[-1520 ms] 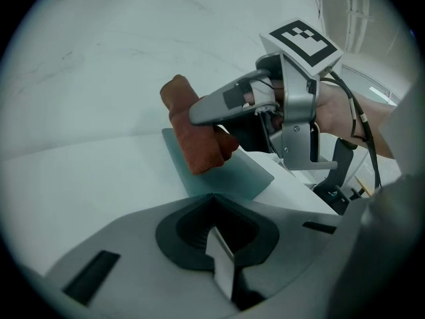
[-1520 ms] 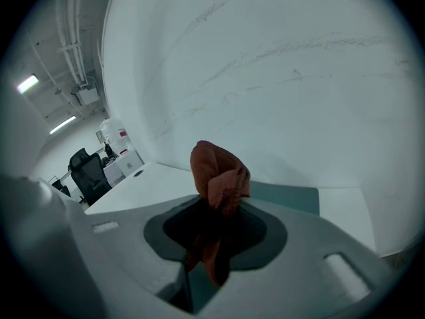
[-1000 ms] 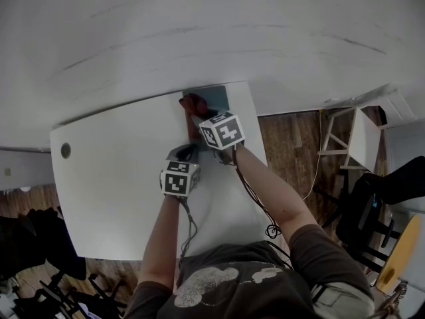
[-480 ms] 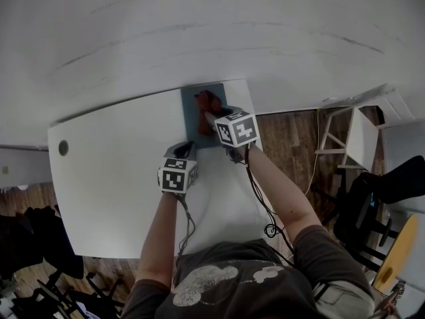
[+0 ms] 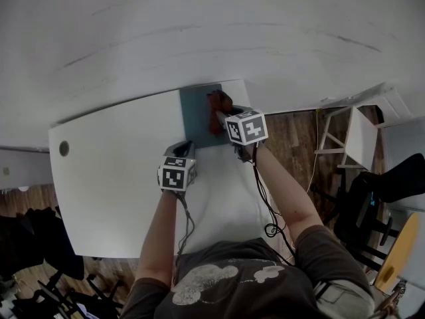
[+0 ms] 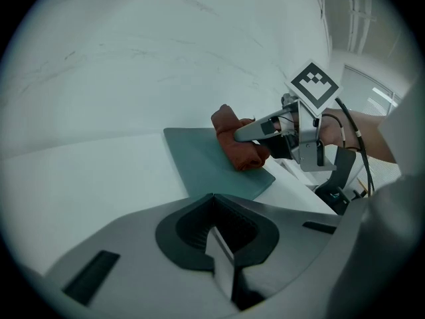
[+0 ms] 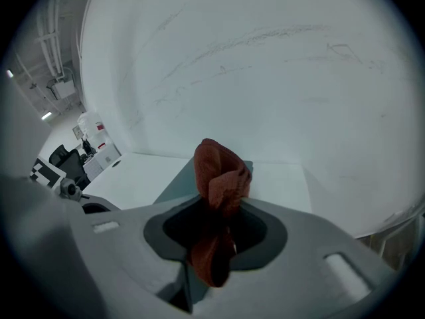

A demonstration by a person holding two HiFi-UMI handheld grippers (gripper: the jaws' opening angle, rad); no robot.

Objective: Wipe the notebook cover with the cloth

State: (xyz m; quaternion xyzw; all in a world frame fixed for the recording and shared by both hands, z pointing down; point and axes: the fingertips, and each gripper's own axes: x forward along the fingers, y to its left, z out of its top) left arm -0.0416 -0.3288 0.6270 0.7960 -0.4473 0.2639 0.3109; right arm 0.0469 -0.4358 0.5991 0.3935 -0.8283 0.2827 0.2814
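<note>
The right hand-held gripper is clamped on a red cloth resting on the teal notebook at the far edge of the counter, while the left hand-held gripper, jaws together and empty, sits by the notebook's near corner.

White wall fills 12 o'clock half of head view; faint scuff lines run across it. White table at centre, far edge at wall. Round cable hole in table at 9 o'clock. Wood floor at 3 o'clock. White stand and black chair at 3 to 4 o'clock. Dark clutter at 8 o'clock. Ceiling lamp lit, 9 o'clock in right gripper view.
</note>
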